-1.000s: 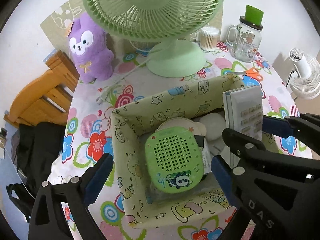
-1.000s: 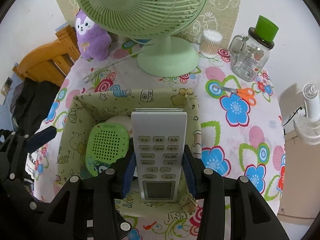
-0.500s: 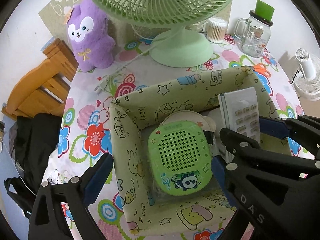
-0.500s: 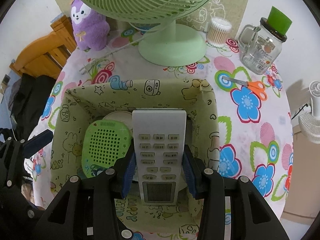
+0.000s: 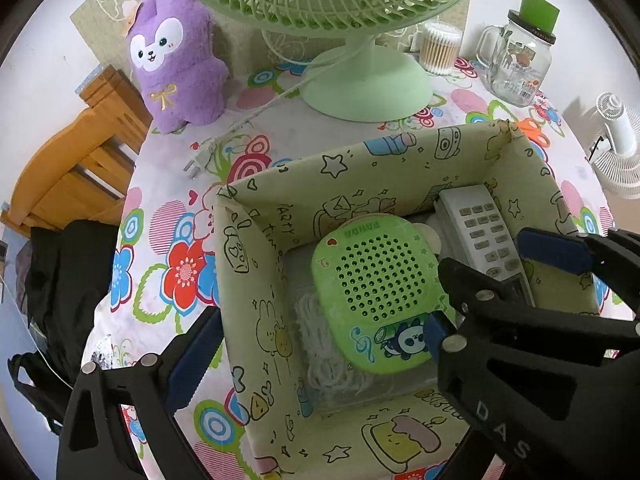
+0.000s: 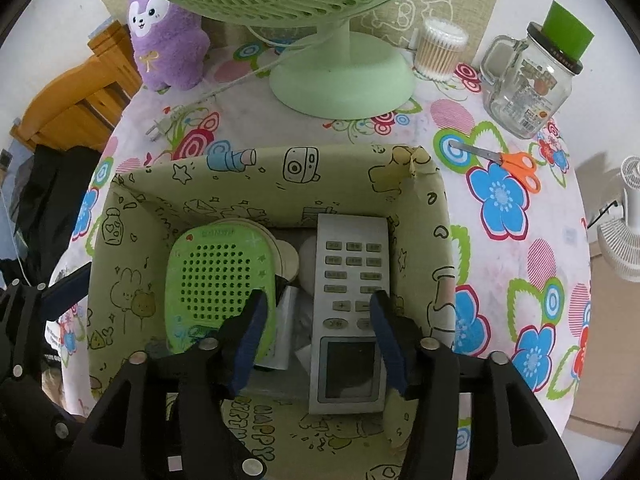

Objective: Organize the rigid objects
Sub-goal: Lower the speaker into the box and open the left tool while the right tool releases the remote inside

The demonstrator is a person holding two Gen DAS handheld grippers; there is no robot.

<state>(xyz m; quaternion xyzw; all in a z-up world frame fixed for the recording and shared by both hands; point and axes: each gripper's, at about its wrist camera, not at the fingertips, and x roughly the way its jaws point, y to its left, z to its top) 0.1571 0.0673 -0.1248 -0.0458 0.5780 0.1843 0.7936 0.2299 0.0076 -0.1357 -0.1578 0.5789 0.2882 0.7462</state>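
**Letting go of the remote in the box**

As my left tongs point(image 5: 316, 344) hang wide open and empty over the box point(image 5: 248, 256), they could snag its near wall.

My right tongs point(image 6: 320, 328) are opening, pads off the grey-white remote point(image 6: 352, 280); it lies along the box's right wall and could catch on them.

A lived-in room of a home, seen over a small table.

The table point(image 6: 500, 264) wears a bright flower-print cloth point(image 5: 168, 240); a green desk fan point(image 6: 340, 72), a purple plush toy point(image 5: 176, 64), a jar of cotton swabs point(image 6: 440, 48) and a glass mug jar point(image 6: 528, 80) crowd its far edge, with wooden furniture point(image 5: 80, 160) beyond its left edge and a white fan point(image 6: 624, 232) beyond its right.
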